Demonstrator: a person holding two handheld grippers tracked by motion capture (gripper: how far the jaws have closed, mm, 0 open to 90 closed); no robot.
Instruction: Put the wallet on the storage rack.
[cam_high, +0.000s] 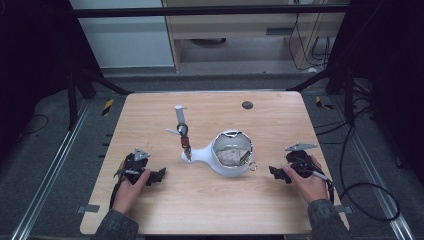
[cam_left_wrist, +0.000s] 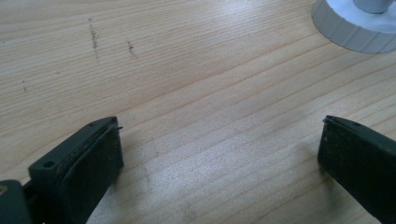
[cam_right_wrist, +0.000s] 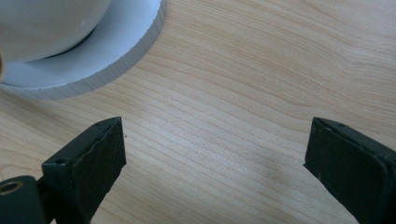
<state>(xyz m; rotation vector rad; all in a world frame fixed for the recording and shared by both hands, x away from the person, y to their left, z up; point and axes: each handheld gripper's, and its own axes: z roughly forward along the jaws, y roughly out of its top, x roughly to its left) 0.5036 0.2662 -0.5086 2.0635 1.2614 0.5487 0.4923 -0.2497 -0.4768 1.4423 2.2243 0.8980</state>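
Observation:
A white stand (cam_high: 220, 159) lies in the middle of the wooden table (cam_high: 270, 120), with a round bowl part (cam_high: 231, 152) that holds something pale and a grey post (cam_high: 180, 116) rising at its left end. A small brown item (cam_high: 186, 142) hangs on the post. My left gripper (cam_high: 159, 176) rests low at the table's left, open, nothing between its jaws; its own view has bare wood and the stand's ribbed white base (cam_left_wrist: 352, 29) at top right. My right gripper (cam_high: 276, 173) sits at the right of the bowl, open and empty, with the ribbed base (cam_right_wrist: 100, 60) close ahead.
A small dark disc (cam_high: 247, 105) is set in the table near its far edge. Cables (cam_high: 370, 200) lie on the floor at the right. Black frame posts stand at both sides beyond the table.

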